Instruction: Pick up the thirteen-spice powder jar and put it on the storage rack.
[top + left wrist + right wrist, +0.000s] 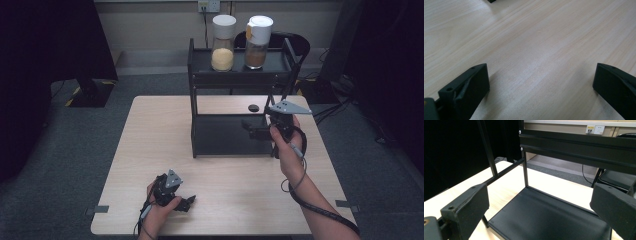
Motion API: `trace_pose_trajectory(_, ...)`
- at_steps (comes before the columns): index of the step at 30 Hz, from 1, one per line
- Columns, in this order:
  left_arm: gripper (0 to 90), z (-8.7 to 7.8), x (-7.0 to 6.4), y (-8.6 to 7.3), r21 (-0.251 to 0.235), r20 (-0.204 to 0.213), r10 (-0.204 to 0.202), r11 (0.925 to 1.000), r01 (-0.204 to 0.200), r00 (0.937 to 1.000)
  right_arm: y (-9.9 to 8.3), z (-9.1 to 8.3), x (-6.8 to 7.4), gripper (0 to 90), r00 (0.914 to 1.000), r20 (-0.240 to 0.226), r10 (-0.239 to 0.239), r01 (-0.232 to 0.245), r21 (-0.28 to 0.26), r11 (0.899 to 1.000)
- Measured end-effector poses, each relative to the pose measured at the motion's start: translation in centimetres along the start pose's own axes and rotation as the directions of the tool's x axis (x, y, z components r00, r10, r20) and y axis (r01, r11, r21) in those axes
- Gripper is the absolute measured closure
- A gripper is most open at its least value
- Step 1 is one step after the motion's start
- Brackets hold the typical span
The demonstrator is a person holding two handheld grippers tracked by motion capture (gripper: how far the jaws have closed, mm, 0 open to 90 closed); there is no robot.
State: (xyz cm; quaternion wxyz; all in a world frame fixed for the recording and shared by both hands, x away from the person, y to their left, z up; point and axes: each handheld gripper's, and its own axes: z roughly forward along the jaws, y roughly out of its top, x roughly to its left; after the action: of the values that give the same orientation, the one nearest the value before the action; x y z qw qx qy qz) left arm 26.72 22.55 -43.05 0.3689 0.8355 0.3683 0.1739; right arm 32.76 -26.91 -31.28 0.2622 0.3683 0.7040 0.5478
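A black two-tier rack (192,100) stands at the back middle of the wooden table (150,145). Its top shelf carries two white-lidded jars, one with yellow contents (222,42) and one with brown contents (258,42). My right gripper (251,129) hovers open at the right side of the rack's lower shelf (549,220), jaws pointing left over the bare shelf with nothing between them (539,207). My left gripper (188,202) lies low near the table's front edge, open over bare wood (540,82).
A small black round object (253,107) lies on the table behind the rack's lower shelf. A black chair (300,45) stands behind the rack. Dark screens flank the table on both sides. A wall socket (595,129) sits on the far wall.
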Motion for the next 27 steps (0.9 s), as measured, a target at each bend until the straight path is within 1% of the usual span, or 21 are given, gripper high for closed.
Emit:
trace_pose_trajectory(5, 0.0, 0.0, 0.0, 0.0, 0.0, 0.0, 0.0, 1.0, 0.0, 1.0, -0.8, 0.0, 0.0, 1.2, 1.0, 0.003, 0.008, -0.008, 0.003, 1.0)
trace_pose_trajectory(10, 0.0, 0.0, 0.0, 0.0, 0.0, 0.0, 0.0, 1.0, 0.0, 1.0, -1.5, -0.1, -0.1, 1.2, 0.9998, -0.003, 0.02, -0.02, -0.002, 1.0)
trace_pose_trajectory(13, 0.0, 0.0, 0.0, 0.0, 0.0, 0.0, 0.0, 1.0, 0.0, 1.0, -2.0, -0.1, -0.2, 1.2, 0.9998, -0.004, 0.02, -0.02, 0.003, 1.0)
trace_pose_trajectory(17, 0.0, 0.0, 0.0, 0.0, 0.0, 0.0, 0.0, 1.0, 0.0, 1.0, -2.7, -0.2, -0.3, 1.1, 0.9994, -0.009, 0.032, -0.032, 0.004, 0.999)
trace_pose_trajectory(27, 0.0, 0.0, 0.0, 0.0, 0.0, 0.0, 0.0, 1.0, 0.0, 1.0, -4.2, -0.4, -0.6, 1.1, 0.9992, -0.018, 0.035, -0.035, 0.001, 0.999)
